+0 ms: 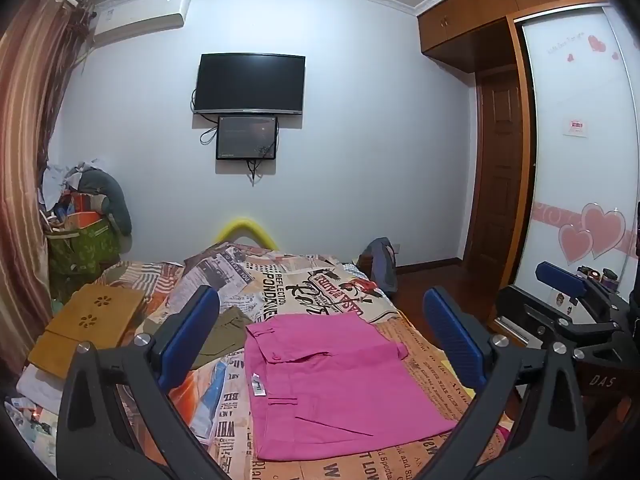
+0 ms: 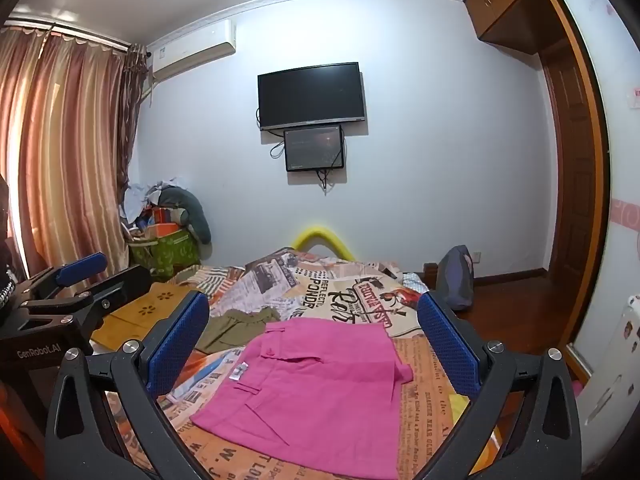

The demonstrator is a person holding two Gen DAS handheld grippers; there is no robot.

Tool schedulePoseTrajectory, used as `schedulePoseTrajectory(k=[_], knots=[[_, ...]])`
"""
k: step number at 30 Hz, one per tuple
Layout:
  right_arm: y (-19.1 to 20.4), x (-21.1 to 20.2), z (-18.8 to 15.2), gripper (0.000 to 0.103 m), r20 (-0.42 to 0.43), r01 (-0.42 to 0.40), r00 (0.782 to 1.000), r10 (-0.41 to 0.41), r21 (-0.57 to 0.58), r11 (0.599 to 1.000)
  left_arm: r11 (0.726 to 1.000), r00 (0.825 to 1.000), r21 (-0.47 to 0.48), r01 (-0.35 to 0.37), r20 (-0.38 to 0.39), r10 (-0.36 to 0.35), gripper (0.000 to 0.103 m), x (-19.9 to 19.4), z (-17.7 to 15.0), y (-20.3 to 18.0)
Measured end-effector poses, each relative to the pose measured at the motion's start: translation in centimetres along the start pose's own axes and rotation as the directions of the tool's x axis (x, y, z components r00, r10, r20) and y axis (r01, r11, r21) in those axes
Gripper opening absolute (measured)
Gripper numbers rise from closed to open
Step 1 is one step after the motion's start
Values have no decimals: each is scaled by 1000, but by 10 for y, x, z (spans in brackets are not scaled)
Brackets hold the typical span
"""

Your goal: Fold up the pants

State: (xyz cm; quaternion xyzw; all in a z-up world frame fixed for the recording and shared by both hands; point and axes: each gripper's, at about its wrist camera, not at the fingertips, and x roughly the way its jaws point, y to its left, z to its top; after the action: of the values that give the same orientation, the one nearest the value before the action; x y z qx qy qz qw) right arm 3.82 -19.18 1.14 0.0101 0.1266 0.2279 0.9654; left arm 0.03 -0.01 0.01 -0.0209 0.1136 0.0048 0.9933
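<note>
Both my claws hang spread wide and empty, left claw (image 1: 320, 340) and right claw (image 2: 316, 340), above the folded pink cotton pants (image 1: 336, 384) lying flat on the newspaper-print bedspread (image 1: 280, 288); olive garment (image 1: 220, 332) beyond.

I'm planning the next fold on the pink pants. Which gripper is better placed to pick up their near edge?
Probably the left gripper: in its view the pink pants lie centred between its open fingers. The right gripper, also open, sees them offset and skewed. Neither touches the fabric.
</note>
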Motion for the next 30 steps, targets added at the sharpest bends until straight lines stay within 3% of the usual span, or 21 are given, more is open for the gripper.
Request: schedulePoseTrajectory(k=[30], knots=[[1, 4, 0, 103, -12, 7, 1000, -7, 9, 1000, 1000, 1000, 8, -7, -5, 7, 103, 9, -6, -4]])
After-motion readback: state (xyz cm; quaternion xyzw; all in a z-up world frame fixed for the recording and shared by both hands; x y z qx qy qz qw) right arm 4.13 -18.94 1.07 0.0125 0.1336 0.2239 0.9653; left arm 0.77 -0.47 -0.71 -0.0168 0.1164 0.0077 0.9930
